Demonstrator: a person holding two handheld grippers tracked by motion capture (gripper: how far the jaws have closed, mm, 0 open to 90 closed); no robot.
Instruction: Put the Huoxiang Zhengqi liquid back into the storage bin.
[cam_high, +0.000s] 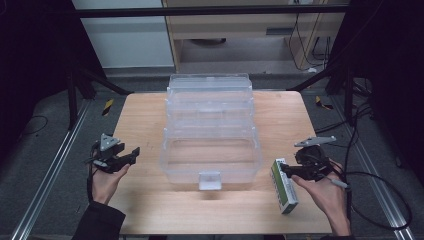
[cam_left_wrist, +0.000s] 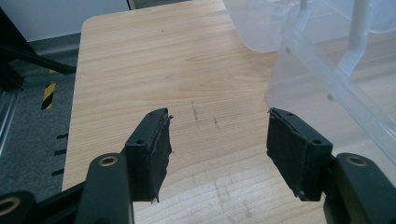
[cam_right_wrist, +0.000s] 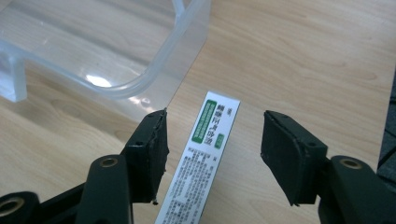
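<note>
High view: a wooden desk (cam_high: 150, 120) fills the middle of the frame, and a clear plastic box (cam_high: 210, 150) with its lid thrown back stands at the centre, a small latch tab at its lower edge; at the lower right of the frame a narrow white and green carton (cam_high: 283, 186) lies flat on the desk, just beside the box's right wall and apart from it; the right gripper (cam_high: 287, 171) sits over the carton's upper end, held in a hand (cam_high: 325, 195) that comes in from the bottom right; at the left of the frame the left gripper (cam_high: 134, 153) rests in an upturned hand (cam_high: 106, 182), its jaws apart with nothing between them, pointing toward the box; in the right gripper view the jaws stand apart with the carton (cam_right_wrist: 205, 154) lying between them, nearer the left jaw, the pads not pressing on it, and the box's rounded corner (cam_right_wrist: 140, 79) fills the upper left; in the left gripper view bare desk lies between the open jaws, the box wall (cam_left_wrist: 327, 79) at the upper right.
</note>
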